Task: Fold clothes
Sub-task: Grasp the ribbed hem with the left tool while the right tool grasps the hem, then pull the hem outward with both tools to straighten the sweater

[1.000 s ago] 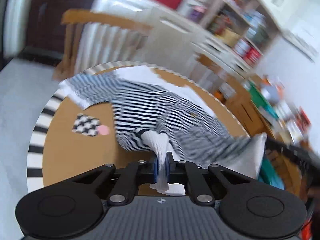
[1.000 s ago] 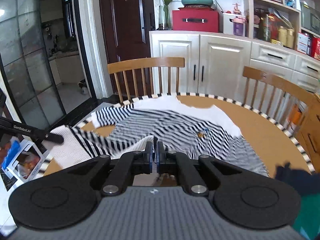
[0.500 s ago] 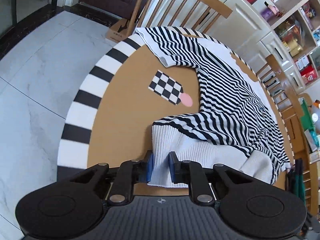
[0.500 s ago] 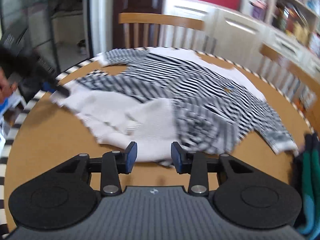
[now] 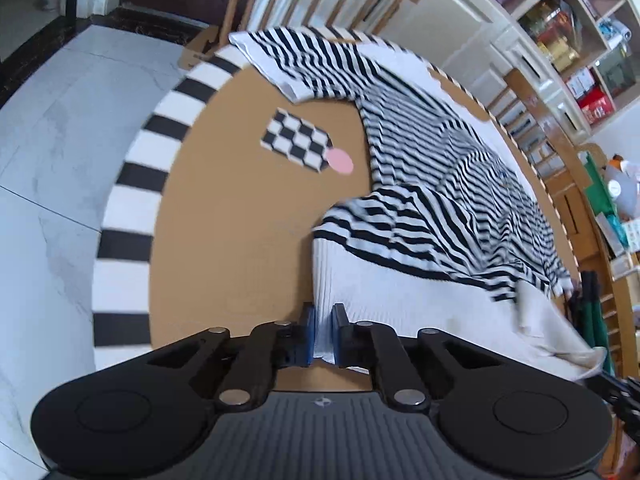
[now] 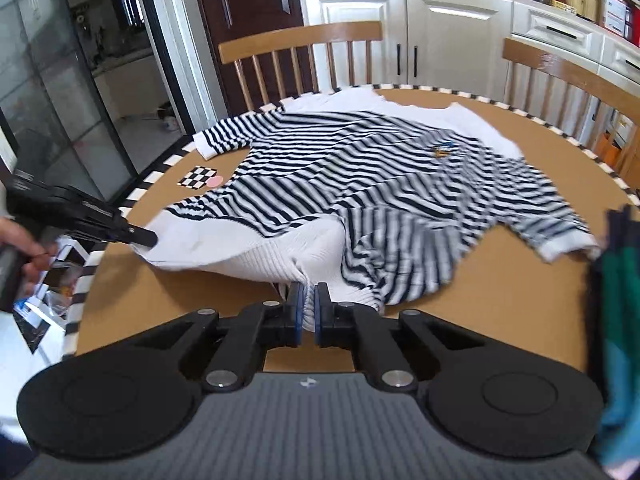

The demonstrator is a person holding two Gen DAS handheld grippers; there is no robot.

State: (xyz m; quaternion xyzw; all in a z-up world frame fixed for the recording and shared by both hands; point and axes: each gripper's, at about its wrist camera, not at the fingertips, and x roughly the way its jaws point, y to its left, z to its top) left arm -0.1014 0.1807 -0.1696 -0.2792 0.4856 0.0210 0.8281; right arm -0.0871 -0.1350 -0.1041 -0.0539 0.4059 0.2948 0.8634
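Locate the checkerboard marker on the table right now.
The checkerboard marker lies flat on the bare table, left of the striped sweater in the left wrist view, just below its outstretched sleeve, near the striped table edge.

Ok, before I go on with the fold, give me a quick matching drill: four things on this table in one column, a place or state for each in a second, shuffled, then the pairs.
Things:
1. left tool
2. checkered card
3. white ribbed hem
4. small chest emblem

Places or states:
A. lying on bare table beside the sweater's sleeve
B. on the striped front, toward the far side
C. shut on the hem's corner
D. pinched at two spots along the near edge

Pairs: 1-C, 2-A, 3-D, 4-B
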